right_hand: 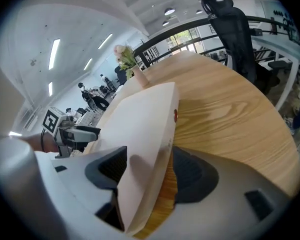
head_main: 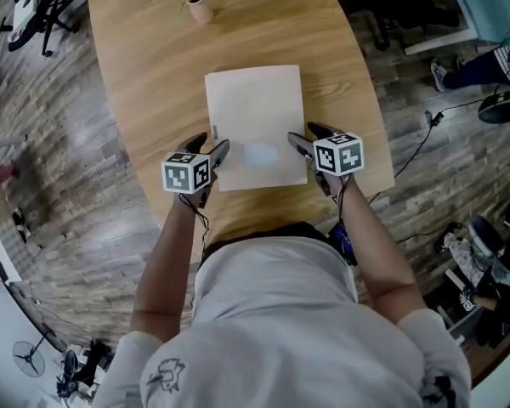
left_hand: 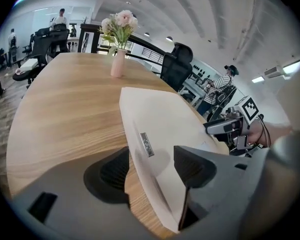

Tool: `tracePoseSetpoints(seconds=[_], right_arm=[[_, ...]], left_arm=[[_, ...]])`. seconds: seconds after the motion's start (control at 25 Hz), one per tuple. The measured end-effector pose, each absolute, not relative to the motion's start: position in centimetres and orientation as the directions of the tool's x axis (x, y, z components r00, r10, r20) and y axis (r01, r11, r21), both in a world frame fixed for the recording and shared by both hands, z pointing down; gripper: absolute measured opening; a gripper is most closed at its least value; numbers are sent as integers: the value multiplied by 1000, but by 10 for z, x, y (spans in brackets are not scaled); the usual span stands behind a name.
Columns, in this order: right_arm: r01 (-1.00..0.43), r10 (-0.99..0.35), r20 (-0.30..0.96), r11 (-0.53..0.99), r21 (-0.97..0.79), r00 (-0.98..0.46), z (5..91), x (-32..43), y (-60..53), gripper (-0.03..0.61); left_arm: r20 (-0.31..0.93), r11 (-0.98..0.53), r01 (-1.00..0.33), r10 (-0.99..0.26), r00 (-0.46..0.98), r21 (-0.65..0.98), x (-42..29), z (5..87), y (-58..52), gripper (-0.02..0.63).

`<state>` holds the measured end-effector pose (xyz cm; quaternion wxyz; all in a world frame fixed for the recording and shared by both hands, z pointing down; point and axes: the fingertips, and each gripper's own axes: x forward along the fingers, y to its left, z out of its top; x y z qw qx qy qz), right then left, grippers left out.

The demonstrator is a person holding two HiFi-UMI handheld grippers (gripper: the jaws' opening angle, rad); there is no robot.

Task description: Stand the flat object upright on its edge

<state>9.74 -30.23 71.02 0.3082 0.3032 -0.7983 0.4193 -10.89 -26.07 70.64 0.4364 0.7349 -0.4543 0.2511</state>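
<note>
A white flat rectangular object (head_main: 255, 121) lies on the wooden table (head_main: 153, 58) straight in front of me. My left gripper (head_main: 212, 143) is at its near left corner and my right gripper (head_main: 310, 136) at its near right corner. In the left gripper view the object's edge (left_hand: 160, 119) runs between the two pads, with a gap to the left pad (left_hand: 107, 176). The right gripper view shows the object (right_hand: 140, 129) between wide-set jaws, and a shadowed gap separates it from the left pad (right_hand: 107, 166). Neither pair of pads visibly presses on it.
A small pink vase of flowers (head_main: 200, 8) stands at the table's far end. Black office chairs (right_hand: 230, 24) stand beyond the table's right side. The table's near edge is just behind both grippers. Cables and equipment lie on the floor at the right (head_main: 493, 104).
</note>
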Motion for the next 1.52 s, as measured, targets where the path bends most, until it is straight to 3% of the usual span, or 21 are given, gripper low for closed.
tracePoseSetpoints(seconds=[0.64, 1.52], right_arm=[[-688, -115, 715, 413, -597, -690, 730, 92, -298, 262], [-742, -249, 730, 456, -492, -637, 679, 86, -260, 245]], left_arm=[[753, -151, -842, -386, 533, 518, -102, 725, -265, 250], [734, -303, -857, -445, 514, 417, -105, 672, -245, 235]])
